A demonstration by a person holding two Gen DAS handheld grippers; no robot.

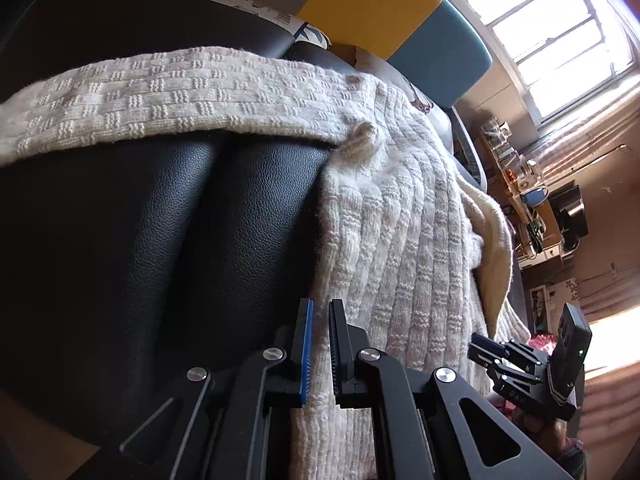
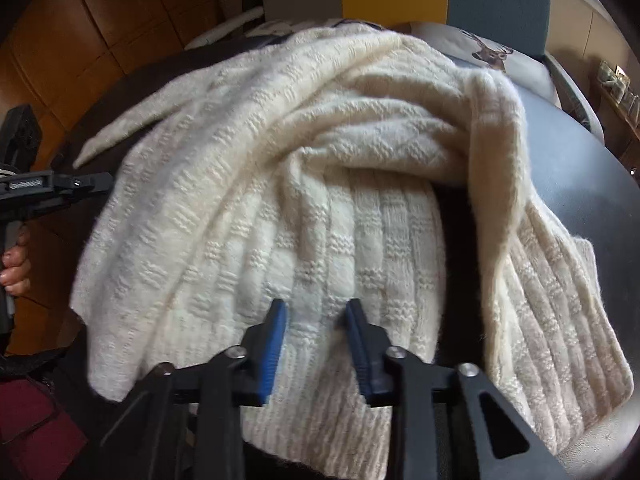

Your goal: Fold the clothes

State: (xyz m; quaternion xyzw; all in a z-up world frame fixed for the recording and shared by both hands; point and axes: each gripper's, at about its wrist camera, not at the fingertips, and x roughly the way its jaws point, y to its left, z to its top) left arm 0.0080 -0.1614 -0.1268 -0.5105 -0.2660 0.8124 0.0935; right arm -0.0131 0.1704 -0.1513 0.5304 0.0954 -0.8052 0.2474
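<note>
A cream knitted sweater [image 1: 400,220] lies rumpled on a black leather seat [image 1: 160,220]. One sleeve [image 1: 160,96] stretches left across the seat. My left gripper [image 1: 321,308] is shut on the sweater's near side edge, with knit showing in the narrow gap between its pads. In the right wrist view the sweater [image 2: 280,160] is bunched in folds, and my right gripper [image 2: 316,308] is closed onto the ribbed hem with a puff of fabric between its blue pads. Each gripper shows in the other's view: the right gripper [image 1: 486,350] and the left gripper [image 2: 106,182].
Yellow [image 1: 368,4] and teal [image 1: 444,52] cushions stand behind the seat, beside a deer-print pillow [image 2: 492,56]. A cluttered shelf [image 1: 520,184] runs below a bright window [image 1: 560,40]. Brown floor tiles [image 2: 80,40] lie to the left. A person's hand [image 2: 16,268] holds the left gripper.
</note>
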